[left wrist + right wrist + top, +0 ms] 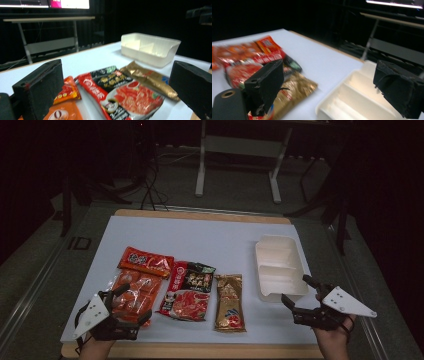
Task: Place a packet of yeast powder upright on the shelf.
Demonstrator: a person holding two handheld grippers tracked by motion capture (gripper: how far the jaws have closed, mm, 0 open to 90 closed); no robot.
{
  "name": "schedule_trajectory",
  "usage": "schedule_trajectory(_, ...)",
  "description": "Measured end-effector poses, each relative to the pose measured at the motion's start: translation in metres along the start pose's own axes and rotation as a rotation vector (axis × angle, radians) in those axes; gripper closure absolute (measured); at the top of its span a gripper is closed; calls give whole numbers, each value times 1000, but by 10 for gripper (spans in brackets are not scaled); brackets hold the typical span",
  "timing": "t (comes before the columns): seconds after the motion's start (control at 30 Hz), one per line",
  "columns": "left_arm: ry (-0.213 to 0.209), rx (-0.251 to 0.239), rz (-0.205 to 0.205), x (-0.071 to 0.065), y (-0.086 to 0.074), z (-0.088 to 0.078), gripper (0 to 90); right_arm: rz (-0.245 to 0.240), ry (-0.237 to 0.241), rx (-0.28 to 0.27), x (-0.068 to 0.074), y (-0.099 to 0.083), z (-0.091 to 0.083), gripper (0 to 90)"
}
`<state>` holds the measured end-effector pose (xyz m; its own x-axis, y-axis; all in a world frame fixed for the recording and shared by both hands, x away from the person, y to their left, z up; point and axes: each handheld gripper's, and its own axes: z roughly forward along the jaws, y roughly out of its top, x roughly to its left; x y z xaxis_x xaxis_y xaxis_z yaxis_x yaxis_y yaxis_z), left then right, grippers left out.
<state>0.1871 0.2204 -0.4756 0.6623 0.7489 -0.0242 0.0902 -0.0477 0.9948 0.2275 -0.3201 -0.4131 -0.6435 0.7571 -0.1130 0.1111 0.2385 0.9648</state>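
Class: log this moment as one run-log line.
left tool: open, over orange packet | right tool: open, beside white tray | nothing held

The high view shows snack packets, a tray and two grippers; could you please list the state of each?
Orange packet: flat, sealed.
Red-and-black packet: flat, sealed.
Gold packet: flat, sealed.
White divided tray: upright, empty.
Left gripper: open, holding nothing.
Right gripper: open, holding nothing.

We see a dim room with black walls. Beyond the far edge of the white-topped table (220, 240), trimmed in pale wood, stands a white metal frame (237, 150) on a grey floor (235, 190). Dark cables (150, 185) trail at far left, and lit screens (67, 3) glow high at the back.
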Motion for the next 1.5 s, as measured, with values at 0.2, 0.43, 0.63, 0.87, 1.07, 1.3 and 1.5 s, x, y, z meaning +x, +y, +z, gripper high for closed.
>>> schedule_trajectory(0.2,-27,18,-65,3,3,0,2,-33,56,10,-3,20,5,97)
schedule_trajectory(0.43,-35,58,-57,-3,3,3,2,-86,116,56,0,41,22,103)
schedule_trajectory(0.63,-32,76,-67,-3,4,2,2,-111,164,94,0,49,40,115)
schedule_trajectory(0.87,-42,68,-25,-6,3,1,2,-148,212,143,3,54,62,129)
schedule_trajectory(1.07,-61,82,-19,-8,2,4,2,-183,280,191,10,57,83,136)
schedule_trajectory(1.3,-62,82,-21,-9,2,3,2,-213,350,249,19,52,112,143)
schedule_trajectory(1.5,-66,90,-20,-8,1,4,2,-230,373,287,19,47,130,145)
